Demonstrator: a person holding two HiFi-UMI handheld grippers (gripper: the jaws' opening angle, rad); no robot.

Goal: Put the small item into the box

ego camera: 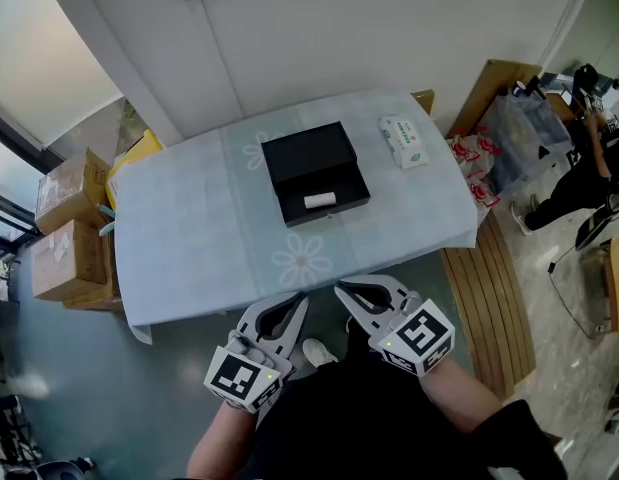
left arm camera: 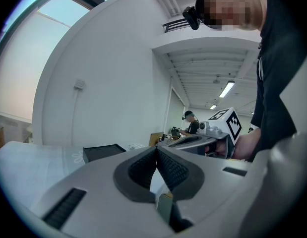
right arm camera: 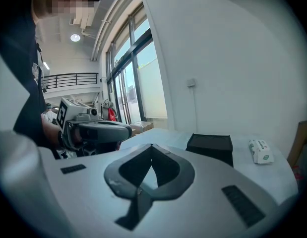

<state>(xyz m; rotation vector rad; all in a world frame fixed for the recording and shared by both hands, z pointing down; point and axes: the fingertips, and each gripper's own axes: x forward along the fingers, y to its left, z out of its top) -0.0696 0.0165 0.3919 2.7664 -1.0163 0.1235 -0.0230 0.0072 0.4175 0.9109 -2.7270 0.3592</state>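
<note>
Left gripper (ego camera: 300, 298) jaws: pressed together, nothing between them, well apart from the box (ego camera: 314, 173) on its near side.
Right gripper (ego camera: 340, 290) jaws: pressed together, empty, equally far from the box.
Small item (ego camera: 320, 200): white, lying inside the box.

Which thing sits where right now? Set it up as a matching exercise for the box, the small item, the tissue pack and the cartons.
Things:
1. black box
2. small white item
3. tissue pack
4. cardboard boxes

Places:
A. on the floor, left of the table
B. inside the black box, in its near part
C. around the middle of the table
D. on the table, to the right of the black box

Pairs: 1-C, 2-B, 3-D, 4-A
</note>
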